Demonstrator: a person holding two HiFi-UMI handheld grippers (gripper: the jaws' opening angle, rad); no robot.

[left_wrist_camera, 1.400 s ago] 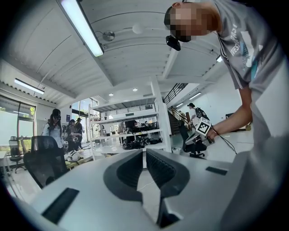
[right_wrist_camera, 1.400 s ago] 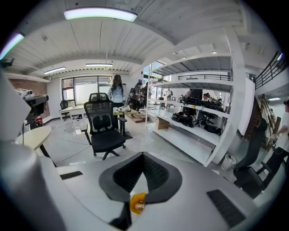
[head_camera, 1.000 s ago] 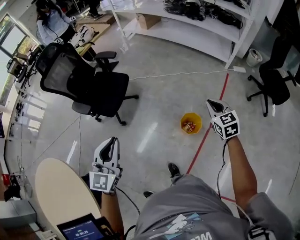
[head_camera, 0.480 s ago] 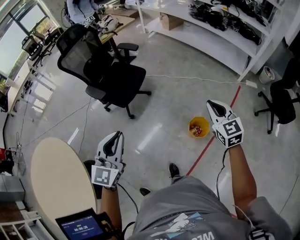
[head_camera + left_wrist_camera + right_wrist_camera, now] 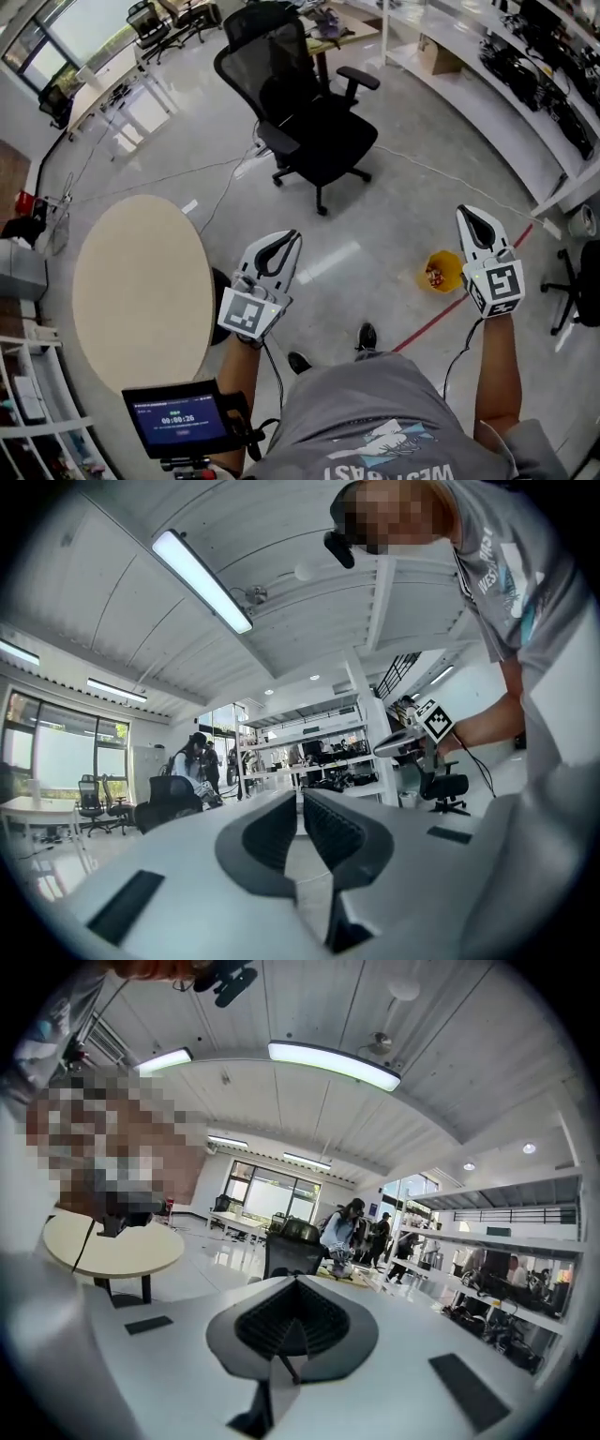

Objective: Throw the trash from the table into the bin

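The yellow bin stands on the floor with red and orange trash inside it. My right gripper hangs just right of it and above it, shut and empty; in the right gripper view its pads meet with nothing between them. My left gripper is held level between the round beige table and the bin, its fingers drawn together and empty. The tabletop looks bare. The table also shows at the left of the right gripper view.
A black office chair stands on the floor ahead. White shelves with dark gear run along the right. A red tape line crosses the floor by the bin. A small screen sits near my left elbow. People stand at far desks.
The view has swung toward the table, which now shows in full. Both grippers travelled with the turn, the right one rising. Both stayed shut and empty.
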